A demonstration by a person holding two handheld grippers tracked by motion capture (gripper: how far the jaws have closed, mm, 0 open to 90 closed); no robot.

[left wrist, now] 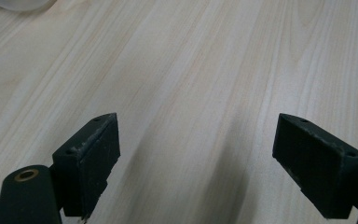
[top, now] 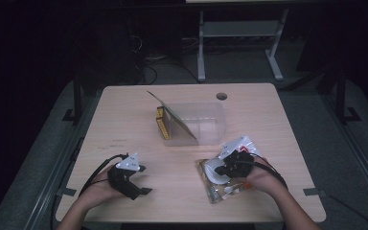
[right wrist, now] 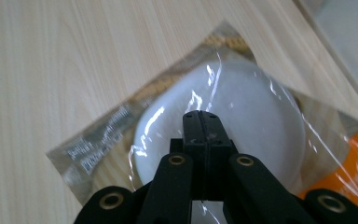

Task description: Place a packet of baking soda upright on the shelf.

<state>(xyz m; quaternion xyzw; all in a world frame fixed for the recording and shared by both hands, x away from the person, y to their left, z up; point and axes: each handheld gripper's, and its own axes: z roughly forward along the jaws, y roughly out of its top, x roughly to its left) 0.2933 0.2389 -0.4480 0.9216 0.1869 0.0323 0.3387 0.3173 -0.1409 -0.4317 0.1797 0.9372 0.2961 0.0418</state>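
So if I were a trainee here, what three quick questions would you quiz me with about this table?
1. True or false: the left gripper has its jaws closed on something.
2. What lies under the right gripper? A) a clear packet with a white round thing inside B) a metal spoon C) a blue cup
3. Fill in: the clear plastic box stands near the middle of the ____.

Key:
1. False. Its jaws stand wide apart over bare table.
2. A. The jaws are pressed together over the clear packet; whether they pinch the film I cannot tell.
3. Table.
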